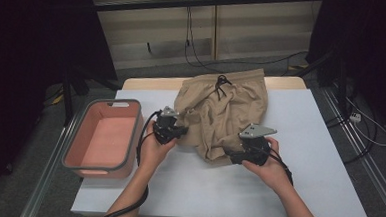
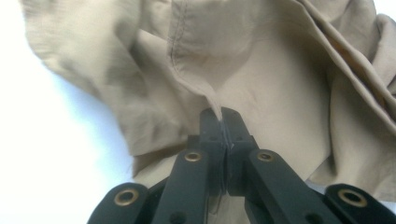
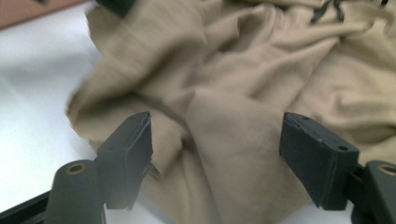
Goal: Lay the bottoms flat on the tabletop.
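A crumpled pair of tan shorts with a black drawstring lies on the white table top. My left gripper is at the shorts' left edge. In the left gripper view its jaws are shut on a thin hem of the tan fabric, which rises from the tips. My right gripper is at the shorts' near edge. In the right gripper view it stands open, its fingers wide apart on either side of a fold of the shorts, without pressing on it.
A pink bin with a grey rim stands at the table's left edge, beside my left hand. Bare white table top lies to the right of and in front of the shorts. Cables run over the floor beyond the table, and dark stands flank it.
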